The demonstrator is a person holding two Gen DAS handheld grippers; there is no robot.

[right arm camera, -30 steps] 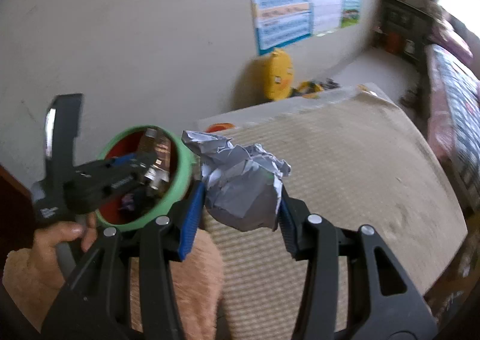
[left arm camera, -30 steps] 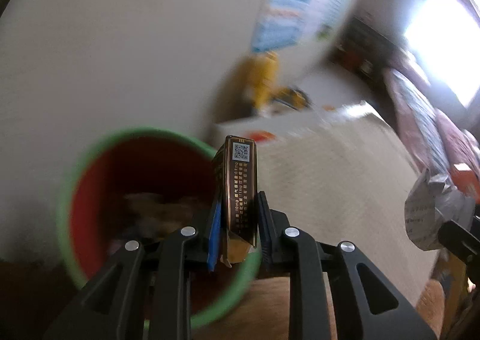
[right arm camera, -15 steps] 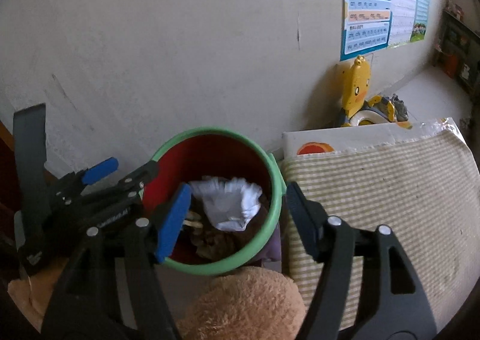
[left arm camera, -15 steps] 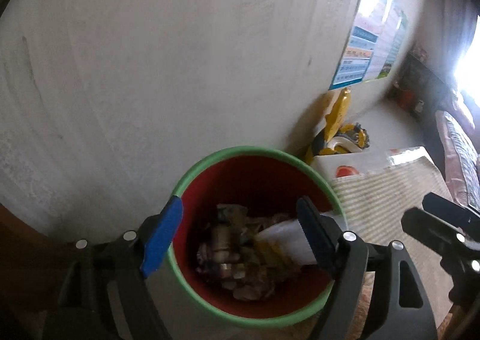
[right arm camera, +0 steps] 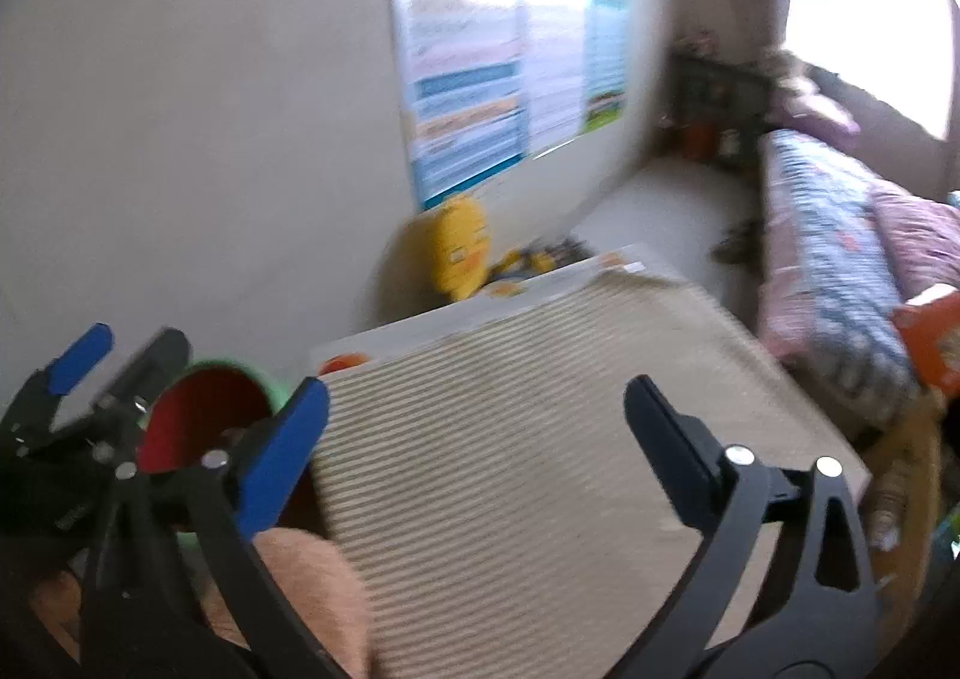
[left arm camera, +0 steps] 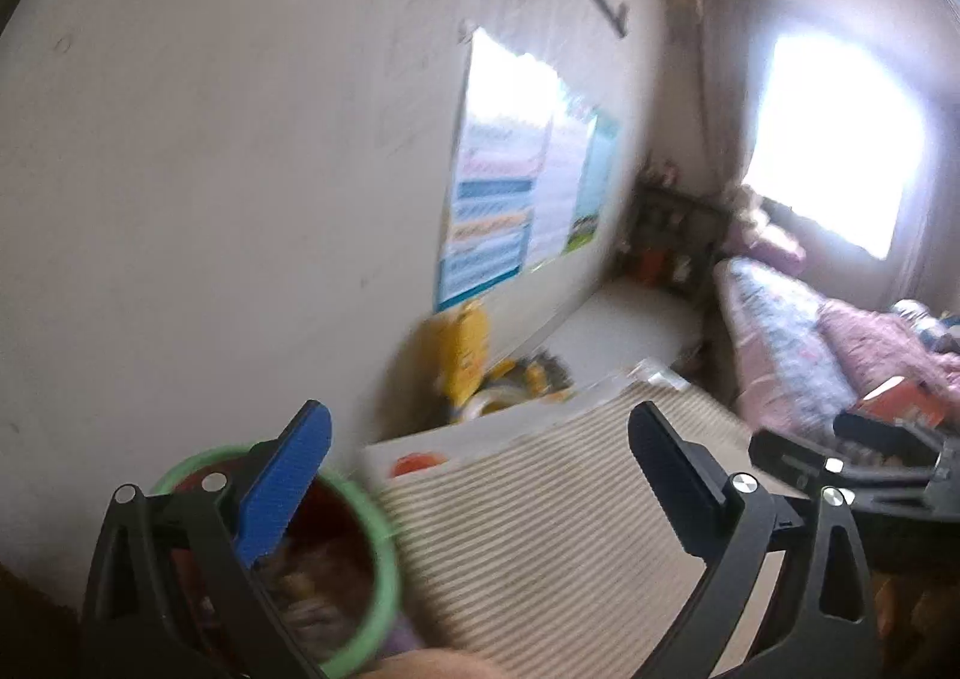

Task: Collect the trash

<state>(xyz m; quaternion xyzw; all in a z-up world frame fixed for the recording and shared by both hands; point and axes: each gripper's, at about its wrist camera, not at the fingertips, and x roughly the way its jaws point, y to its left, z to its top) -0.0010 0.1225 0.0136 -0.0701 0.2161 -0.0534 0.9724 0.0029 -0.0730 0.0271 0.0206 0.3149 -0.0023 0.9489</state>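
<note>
Both views motion-blurred. Pale plaster wall fills the left and centre of each view, a blue-and-white poster fixed to it; bright window far right. A bed with a patterned pink-and-blue cover runs along the right side below the window.

Striped beige mat lies in the middle foreground, its far edge over a white sheet with orange prints. Yellow duck-shaped toy stands against the wall under the poster, beyond the mat.

Trash bin, green rim and red inside, sits just left of the mat near the wall. Blurred scraps of trash lie in it; single pieces cannot be made out.

Left gripper: jaws spread wide, nothing between them, blue pad over the bin's mouth in its own view. Seen from the right wrist it sits at far left, beside the bin.

Right gripper: jaws spread wide and holding nothing, pointed across the mat. An orange box shows at the right edge by the bed.
</note>
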